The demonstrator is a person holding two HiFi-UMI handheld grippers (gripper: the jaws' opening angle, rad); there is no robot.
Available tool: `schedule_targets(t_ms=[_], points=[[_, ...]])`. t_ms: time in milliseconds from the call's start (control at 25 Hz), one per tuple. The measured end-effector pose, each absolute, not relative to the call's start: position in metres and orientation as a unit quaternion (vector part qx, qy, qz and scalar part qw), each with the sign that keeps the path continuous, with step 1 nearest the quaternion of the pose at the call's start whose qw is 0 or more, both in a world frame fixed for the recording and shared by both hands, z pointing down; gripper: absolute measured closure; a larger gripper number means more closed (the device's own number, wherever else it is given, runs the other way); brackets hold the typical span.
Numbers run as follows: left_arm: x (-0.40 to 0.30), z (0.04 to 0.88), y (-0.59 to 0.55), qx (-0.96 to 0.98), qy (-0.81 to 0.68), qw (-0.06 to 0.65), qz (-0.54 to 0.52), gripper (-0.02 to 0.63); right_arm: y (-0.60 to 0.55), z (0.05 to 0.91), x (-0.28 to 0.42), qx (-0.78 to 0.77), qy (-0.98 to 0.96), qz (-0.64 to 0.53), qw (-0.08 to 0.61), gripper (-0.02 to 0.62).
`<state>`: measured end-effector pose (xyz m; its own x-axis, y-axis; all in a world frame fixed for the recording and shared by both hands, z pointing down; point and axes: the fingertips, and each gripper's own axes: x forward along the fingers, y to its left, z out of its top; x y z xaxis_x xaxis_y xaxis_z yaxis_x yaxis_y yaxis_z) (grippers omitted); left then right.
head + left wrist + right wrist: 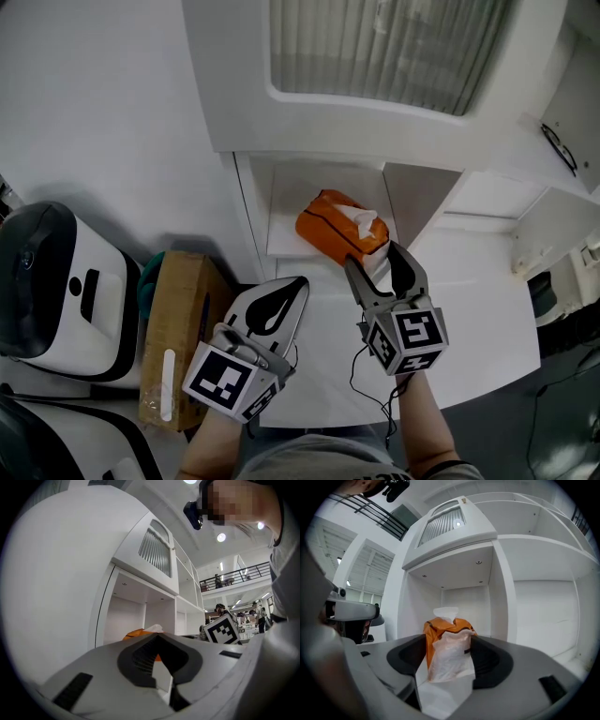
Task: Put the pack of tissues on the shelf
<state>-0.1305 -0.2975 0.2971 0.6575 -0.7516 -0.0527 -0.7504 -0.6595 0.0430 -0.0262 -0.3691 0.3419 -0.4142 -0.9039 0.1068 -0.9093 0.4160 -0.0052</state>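
The orange pack of tissues (333, 230) lies in the open shelf compartment (286, 202), a white tissue poking from its top. My right gripper (372, 255) stands open right at the pack's near end. In the right gripper view the pack (447, 639) stands on the shelf floor between the spread jaws, and the pads do not press on it. My left gripper (298, 281) is held back, lower and to the left, shut and empty. Over the left gripper's (159, 641) jaws, only the top of the pack (136, 633) shows.
A white cabinet with a ribbed panel (384, 47) hangs over the compartment. A white counter (469, 309) runs out to the right below more open shelves. To the left stand a brown cardboard box (173, 328) and a white-and-black appliance (61, 291).
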Motion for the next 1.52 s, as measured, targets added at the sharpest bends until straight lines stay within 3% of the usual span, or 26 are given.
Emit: schedule_targets(t_ms=[360,480,680,1520], points=[[-0.124,0.296,-0.287,0.912,-0.408,0.007,-0.037,0.571,-0.359,0.35,-0.022,0.537,-0.841,0.036,0.062,0.266],[-0.126,0.295,-0.285,0.911,-0.411,0.005,-0.038,0.571,-0.359,0.35,-0.02,0.543,-0.837,0.033,0.062,0.33],[-0.131,0.293,-0.286,0.907,-0.419,0.001,-0.037,0.571,-0.368,0.35,-0.021,0.551,-0.831,0.035,0.065,0.351],[-0.162,0.294,-0.304,0.891,-0.452,-0.001,-0.029,0.571,-0.414,0.35,-0.045,0.54,-0.838,0.052,0.049,0.329]])
